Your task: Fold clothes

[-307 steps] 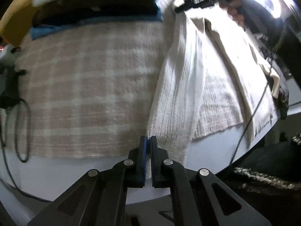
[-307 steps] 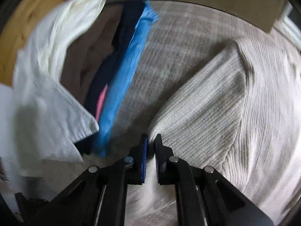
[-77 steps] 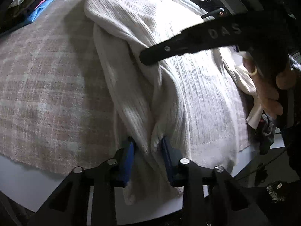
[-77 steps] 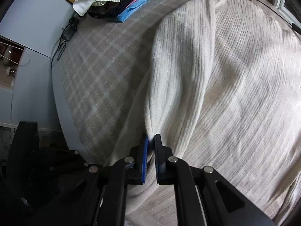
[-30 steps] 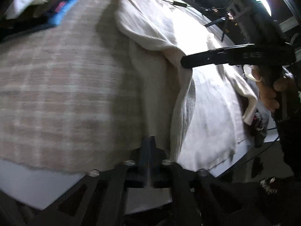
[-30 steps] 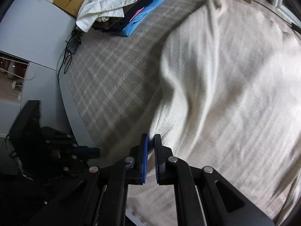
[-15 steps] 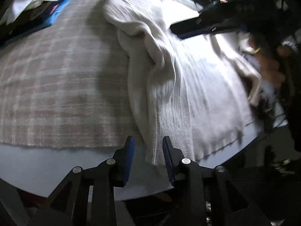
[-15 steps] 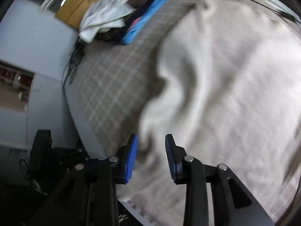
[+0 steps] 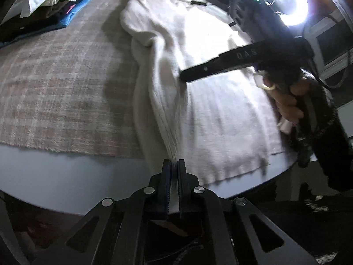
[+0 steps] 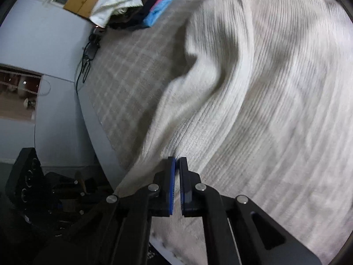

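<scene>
Left wrist: both jaws pinch ribbed cream sweater (image 9: 167,101) on plaid cloth (image 9: 55,84).

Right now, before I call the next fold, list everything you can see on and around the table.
Ribbed sweater: one, cream, spread on the cloth, its left edge bunched and lifted.
Checked cloth: one, beige, covering the table.
Table: one, pale edge showing.
Clothes pile: one, white, dark and blue, far left corner.
Cables: black, hanging off the table edge.
Left gripper: shut on the sweater hem.
Right gripper: shut on a sweater fold.
Hand: one, holding the right gripper.
</scene>
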